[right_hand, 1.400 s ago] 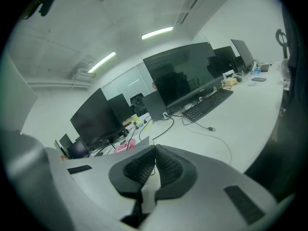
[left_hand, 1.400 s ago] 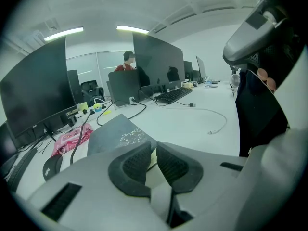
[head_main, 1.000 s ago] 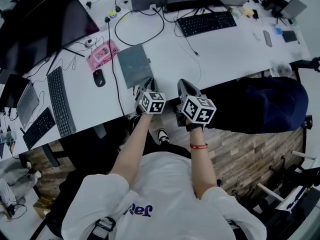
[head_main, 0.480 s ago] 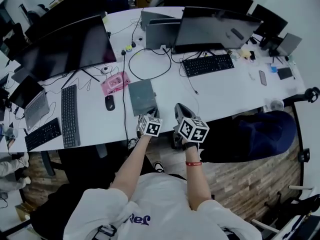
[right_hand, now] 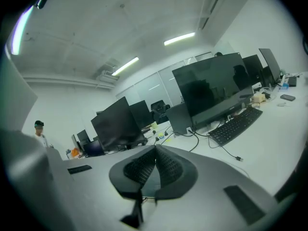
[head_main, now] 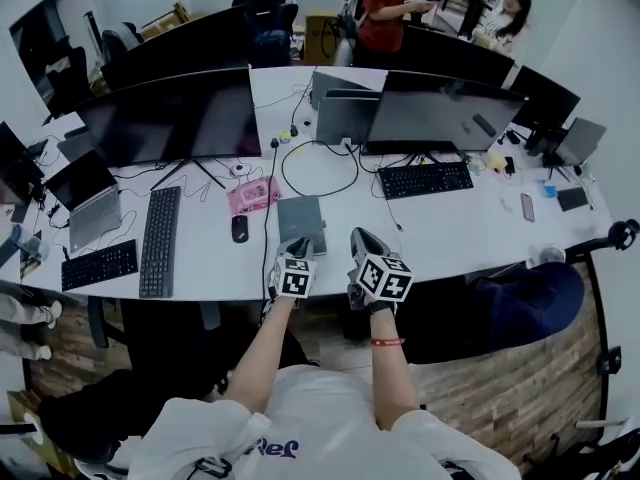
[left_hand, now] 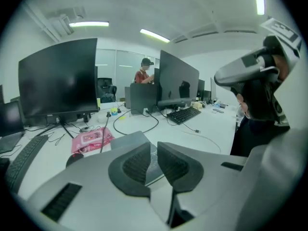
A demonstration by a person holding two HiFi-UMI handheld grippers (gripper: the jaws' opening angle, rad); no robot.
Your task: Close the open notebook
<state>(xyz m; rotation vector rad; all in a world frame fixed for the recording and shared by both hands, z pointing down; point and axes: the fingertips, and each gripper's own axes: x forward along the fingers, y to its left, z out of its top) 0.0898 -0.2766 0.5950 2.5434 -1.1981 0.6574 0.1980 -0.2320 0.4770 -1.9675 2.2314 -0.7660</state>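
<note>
Slim grey notebook [head_main: 302, 218] lies closed on the white worktop [head_main: 450, 230], centre of the head view. Left hand-held gripper [left_hand: 154, 153] has just been opening, slightly spread, empty; right hand-held gripper [right_hand: 155, 154] is pressed together, empty. Closing looks done — next, simply draw clear.

The head view looked steeply down from above the person onto the white worktop [head_main: 460, 218]. Each gripper view rode close behind its own jaws, on the left gripper [left_hand: 154, 147] and the right gripper [right_hand: 155, 150], facing across that worktop. All three shared the black keyboard [head_main: 425, 179] and the monitor [head_main: 445, 108] behind it.
</note>
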